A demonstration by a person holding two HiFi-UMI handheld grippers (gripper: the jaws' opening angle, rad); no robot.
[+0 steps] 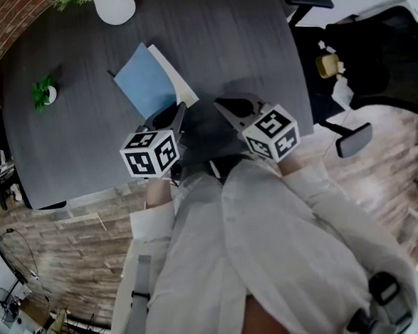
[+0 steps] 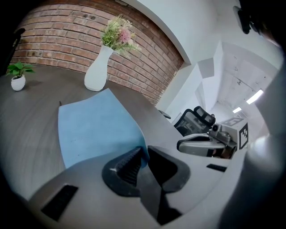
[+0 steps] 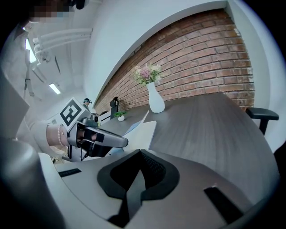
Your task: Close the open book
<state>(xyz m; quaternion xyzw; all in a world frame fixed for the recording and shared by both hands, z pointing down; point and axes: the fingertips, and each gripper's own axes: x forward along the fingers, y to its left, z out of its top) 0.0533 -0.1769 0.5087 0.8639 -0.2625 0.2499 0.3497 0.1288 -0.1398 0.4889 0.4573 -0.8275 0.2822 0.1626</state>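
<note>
The book lies near the front edge of the dark table (image 1: 235, 32). Its blue cover (image 1: 144, 80) is raised and tilted over the white pages (image 1: 177, 78). My left gripper (image 1: 180, 109) is shut on the near corner of that cover (image 2: 96, 127), and the blue edge runs down between its jaws (image 2: 144, 152). My right gripper (image 1: 222, 103) hovers just to the right of the book, shut with nothing in it (image 3: 140, 154). In the right gripper view the white page (image 3: 144, 129) shows beyond the left gripper (image 3: 103, 139).
A white vase (image 1: 114, 5) with flowers stands at the table's far edge, and a small potted plant (image 1: 44, 92) at its left. A black office chair (image 1: 373, 58) stands to the right of the table. The person's legs fill the lower part of the head view.
</note>
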